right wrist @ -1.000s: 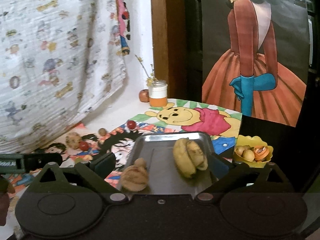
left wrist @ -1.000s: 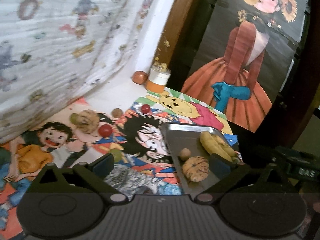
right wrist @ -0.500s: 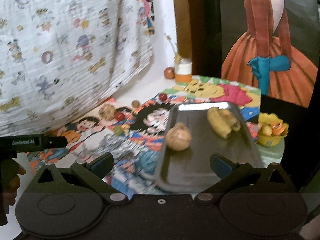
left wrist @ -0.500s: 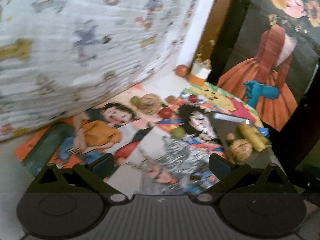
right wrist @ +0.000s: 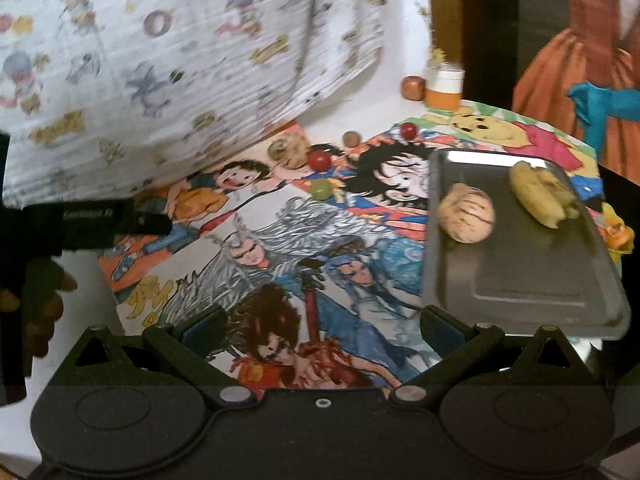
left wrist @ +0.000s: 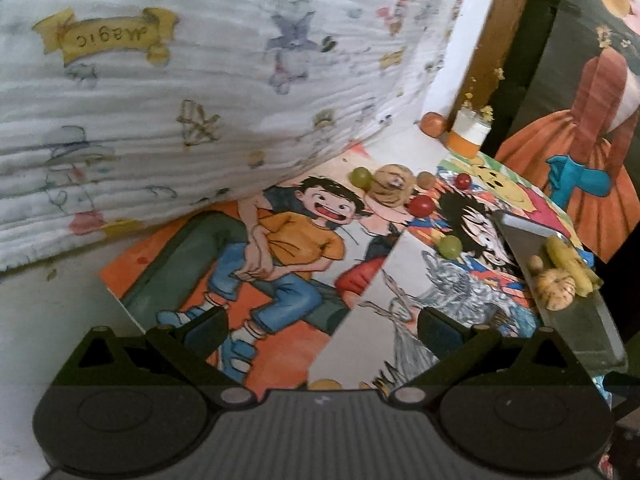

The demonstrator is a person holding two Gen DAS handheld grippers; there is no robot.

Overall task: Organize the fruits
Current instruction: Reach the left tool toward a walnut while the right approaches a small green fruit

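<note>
Counting ahead of my left gripper (left wrist: 322, 326), whose fingers are spread with nothing between them, I find two green grapes: one (left wrist: 450, 246) beyond my right finger and one (left wrist: 361, 177) farther out. Two red fruits lie past them, the larger (left wrist: 420, 205) nearer and the smaller (left wrist: 463, 180) behind it, with one small brown fruit (left wrist: 425, 179) and one pale round fruit (left wrist: 390, 188) beside them. Off to the right of my fingers sits one metal tray (left wrist: 520, 226) holding one speckled melon (left wrist: 555, 289), one bunch of bananas (left wrist: 568, 260) and one small brown ball (left wrist: 535, 263).

My right gripper (right wrist: 322, 326) is also spread wide and empty. The tray (right wrist: 520, 276) lies just beyond its right finger, the melon (right wrist: 466, 218) and bananas (right wrist: 540, 194) on it.

One orange-banded jar (left wrist: 468, 136) and one reddish ball (left wrist: 433, 124) stand far ahead. A yellow bowl (right wrist: 618, 232) is mostly hidden behind the tray. The right view is blurred, and the left gripper's body (right wrist: 80, 226) is cut off at its edge.
</note>
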